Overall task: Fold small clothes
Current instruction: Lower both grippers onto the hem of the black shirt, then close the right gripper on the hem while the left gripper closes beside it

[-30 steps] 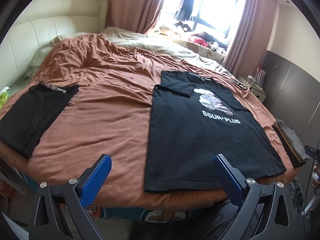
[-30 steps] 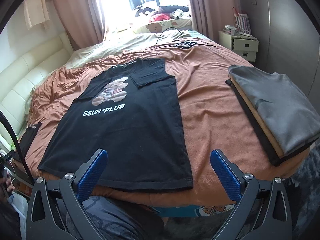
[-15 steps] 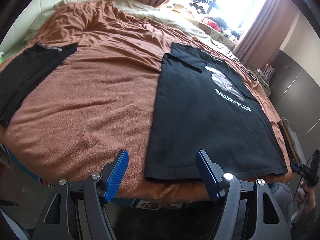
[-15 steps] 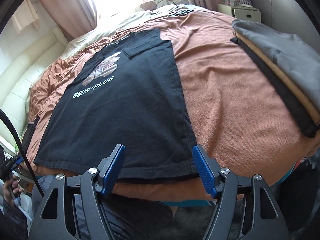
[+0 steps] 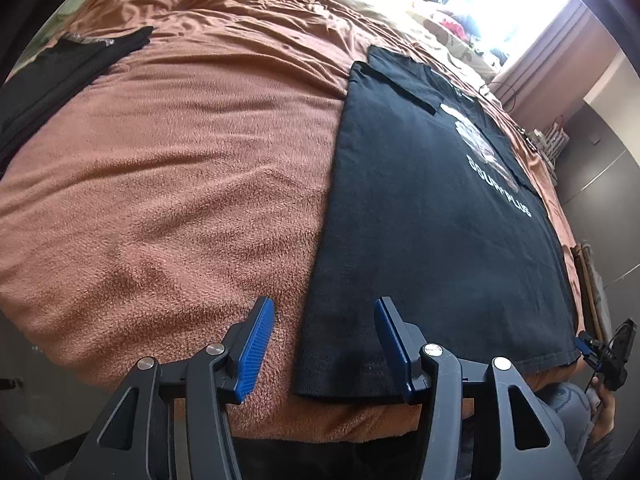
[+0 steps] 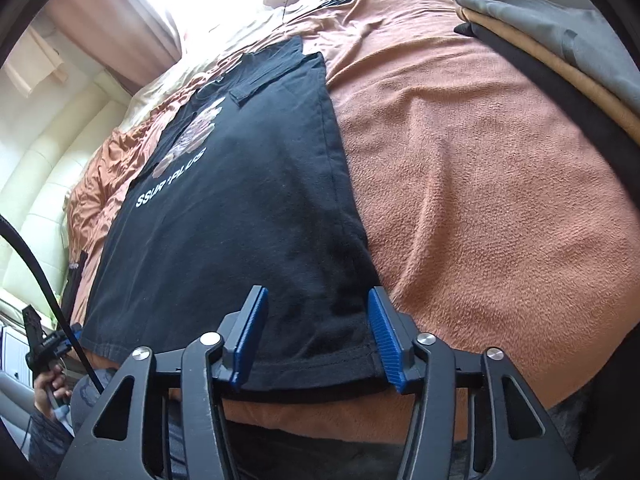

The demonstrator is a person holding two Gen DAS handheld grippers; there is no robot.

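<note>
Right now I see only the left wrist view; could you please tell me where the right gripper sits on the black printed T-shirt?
Observer: The right gripper is open, its fingers straddling the near right hem corner of the black printed T-shirt.
Operator: Thank you; what lies beyond that corner?
Observer: A folded clothes stack on the brown fleece blanket: grey on top, tan beneath, black lowest.

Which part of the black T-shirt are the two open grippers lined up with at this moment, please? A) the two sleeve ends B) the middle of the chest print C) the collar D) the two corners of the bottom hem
D: the left gripper straddles one bottom-hem corner of the black T-shirt, and the right gripper straddles the other, both open.
</note>
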